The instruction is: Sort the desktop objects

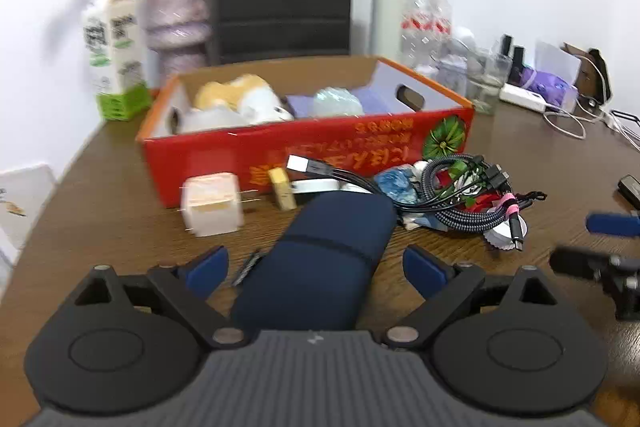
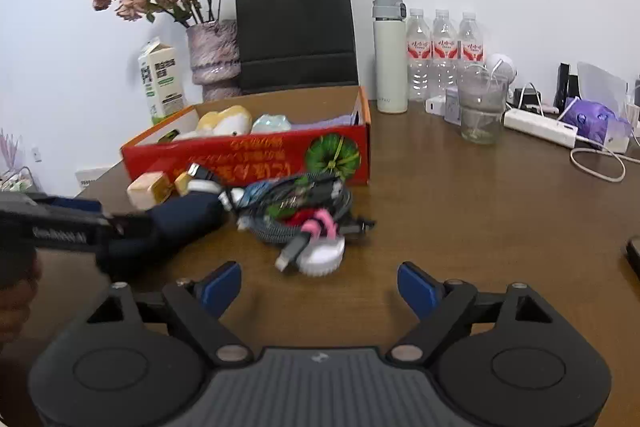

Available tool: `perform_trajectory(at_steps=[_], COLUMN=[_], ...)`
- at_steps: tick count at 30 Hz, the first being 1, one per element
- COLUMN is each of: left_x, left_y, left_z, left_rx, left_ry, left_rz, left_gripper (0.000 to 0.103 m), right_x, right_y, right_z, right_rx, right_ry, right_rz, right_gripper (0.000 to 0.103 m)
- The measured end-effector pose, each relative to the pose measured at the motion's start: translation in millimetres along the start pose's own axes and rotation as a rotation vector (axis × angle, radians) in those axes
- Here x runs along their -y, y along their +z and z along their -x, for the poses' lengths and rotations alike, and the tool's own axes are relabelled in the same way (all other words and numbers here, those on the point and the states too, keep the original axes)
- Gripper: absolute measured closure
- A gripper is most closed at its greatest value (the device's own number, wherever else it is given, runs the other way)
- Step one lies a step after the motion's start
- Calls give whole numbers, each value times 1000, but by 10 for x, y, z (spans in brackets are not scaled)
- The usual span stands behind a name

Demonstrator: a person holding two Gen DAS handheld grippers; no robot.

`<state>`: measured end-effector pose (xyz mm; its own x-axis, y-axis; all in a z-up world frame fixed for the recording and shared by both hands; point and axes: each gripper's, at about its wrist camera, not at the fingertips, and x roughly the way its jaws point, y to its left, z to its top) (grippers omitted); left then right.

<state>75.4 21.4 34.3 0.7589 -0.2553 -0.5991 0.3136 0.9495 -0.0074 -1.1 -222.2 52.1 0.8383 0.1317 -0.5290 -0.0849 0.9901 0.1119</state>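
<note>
Matt navy cloth pouch point(image 1: 320, 259) on a wood-grain table point(image 1: 480, 275) (faintly glossy); printed cardboard box point(image 1: 320, 143), braided cables point(image 1: 460, 203).

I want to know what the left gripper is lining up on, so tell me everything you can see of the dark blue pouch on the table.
The dark blue pouch is an elongated, rounded case, matte and soft-looking like fabric, with a seam or zip line across its middle. It lies flat on the brown wooden table, pointing toward the red cardboard box. Its near part sits between the left gripper's open blue fingers, which show gaps to it on both sides. Its far end meets the tangle of cables. Whether it is closed is unclear.
</note>
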Motion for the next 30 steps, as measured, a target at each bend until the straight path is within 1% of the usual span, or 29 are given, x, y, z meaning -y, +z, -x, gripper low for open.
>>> perform_trajectory(at_steps=[3, 5, 6, 7, 9, 10, 11, 12, 13, 15, 16, 20, 21, 23, 25, 27, 30], left_x=[0, -8, -26, -53, -89, -92, -81, -60, -32, -12, -13, -8, -11, -34, -70, -101, -115], left_y=[6, -2, -4, -9, -14, -15, -16, -26, -36, -115, -167, -349, -373, -395, -424, -433, -431], left_z=[-178, -249, -274, -293, -310, -312, -304, -270, -226, -113, -50, 186, 229, 294, 336, 367, 441], left_rx=[-27, -30, -33, -38, -40, -38, -37, -38, -38, -36, -32, -12, -12, -16, -15, -15, -9], left_ry=[-21, -15, -16, -31, -54, -57, -47, -30, -14, 2, 8, 32, 34, 41, 49, 71, 86], left_rz=[14, 15, 19, 31, 63, 71, 77, 80, 82, 110, 132, 189, 197, 212, 224, 236, 253], left_gripper=[11, 16, 16, 17, 21, 23, 28, 29, 30, 31, 31, 32, 32, 32, 32, 32, 33], right_x=[25, 23, -3, -48, -180, -245, -296, -331, -371, -462, -498, -725, -774, -859, -916, -928, -900], right_y=[137, 245, 297, 347, 441, 493, 548, 596, 644, 738, 760, 808, 804, 781, 737, 701, 701], right_z=[-114, -177, -202, -230, -320, -400, -483, -567, -644, -841, -917, -1247, -1319, -1443, -1513, -1537, -1402], right_rx=[21, 35, 43, 49, 48, 35, 25, 13, 0, -31, -42, -112, -131, -153, -171, -176, -164], right_ry=[2, 13, 24, 42, 103, 151, 193, 233, 255, 281, 283, 319, 318, 293, 276, 249, 248], right_rz=[3, 11, 22, 43, 116, 163, 190, 211, 225, 250, 252, 309, 329, 378, 416, 428, 407], right_gripper=[23, 27, 32, 34, 34, 38, 40, 46, 50, 54, 57, 61, 66, 72, 88, 92, 99])
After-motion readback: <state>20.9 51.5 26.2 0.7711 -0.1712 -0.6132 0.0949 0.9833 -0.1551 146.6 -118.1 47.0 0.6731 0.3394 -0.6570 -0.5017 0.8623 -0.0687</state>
